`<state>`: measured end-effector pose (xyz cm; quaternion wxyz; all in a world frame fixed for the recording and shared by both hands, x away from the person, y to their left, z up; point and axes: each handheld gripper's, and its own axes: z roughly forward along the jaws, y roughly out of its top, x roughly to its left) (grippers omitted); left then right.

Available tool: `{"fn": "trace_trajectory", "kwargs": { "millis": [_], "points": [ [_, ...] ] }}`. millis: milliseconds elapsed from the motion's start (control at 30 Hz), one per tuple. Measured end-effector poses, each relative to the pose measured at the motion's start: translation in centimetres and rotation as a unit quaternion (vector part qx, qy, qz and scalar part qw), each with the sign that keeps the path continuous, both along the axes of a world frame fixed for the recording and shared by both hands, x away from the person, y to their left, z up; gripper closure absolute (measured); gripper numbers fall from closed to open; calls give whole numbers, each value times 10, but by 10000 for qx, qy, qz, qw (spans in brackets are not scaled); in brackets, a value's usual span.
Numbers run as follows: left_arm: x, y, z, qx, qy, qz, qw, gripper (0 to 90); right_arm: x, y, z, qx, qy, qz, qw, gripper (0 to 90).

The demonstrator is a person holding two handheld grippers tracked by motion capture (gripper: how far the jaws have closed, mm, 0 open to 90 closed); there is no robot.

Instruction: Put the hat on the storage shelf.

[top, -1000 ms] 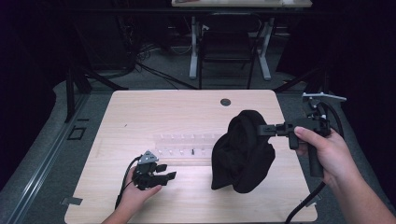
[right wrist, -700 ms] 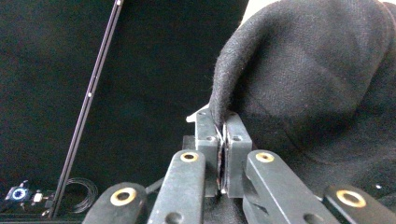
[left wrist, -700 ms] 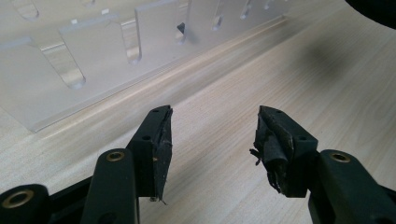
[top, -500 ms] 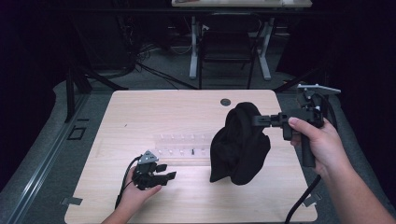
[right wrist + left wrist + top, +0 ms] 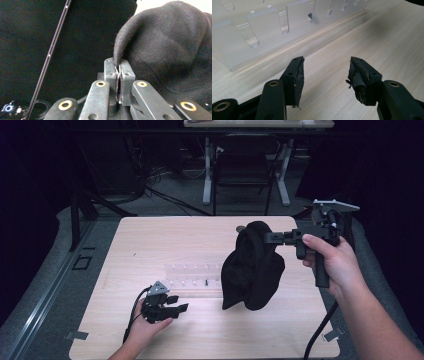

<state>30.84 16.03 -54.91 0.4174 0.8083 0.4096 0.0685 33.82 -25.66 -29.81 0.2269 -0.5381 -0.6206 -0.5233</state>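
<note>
Here a pale wooden table [image 5: 150,245] stands in a dark room.

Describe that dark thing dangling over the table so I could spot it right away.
Start at the wooden table. Above its right half, the right gripper pinches a black cloth by its edge, so it hangs limp. The clear rack beside it lies flat and see-through; the cloth is soft, dark and lifted.

Dim room, dark floor [image 5: 150,180], light wooden table [image 5: 165,235], white-legged desk [image 5: 245,170] behind, grey mat [image 5: 60,250] around

one overhead, two gripper close-ups.
</note>
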Motion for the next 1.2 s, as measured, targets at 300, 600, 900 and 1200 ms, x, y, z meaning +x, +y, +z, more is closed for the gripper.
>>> {"fn": "trace_trajectory", "kwargs": {
  "millis": [300,600,900,1200],
  "points": [
    [0,0,0,6,2,12,10000,463,9,3,6,69,-43,-94,9999,873],
    [0,-1,-1,-10,-13,30,10000,463,20,10,11,73,-122,-145,9998,878],
    [1,0,-1,9,19,-6,10000,463,37,19,7,142,-127,-320,9993,878],
    [1,0,-2,22,17,17,10000,463,50,28,1,165,-146,-443,9988,878]
  ]
}}
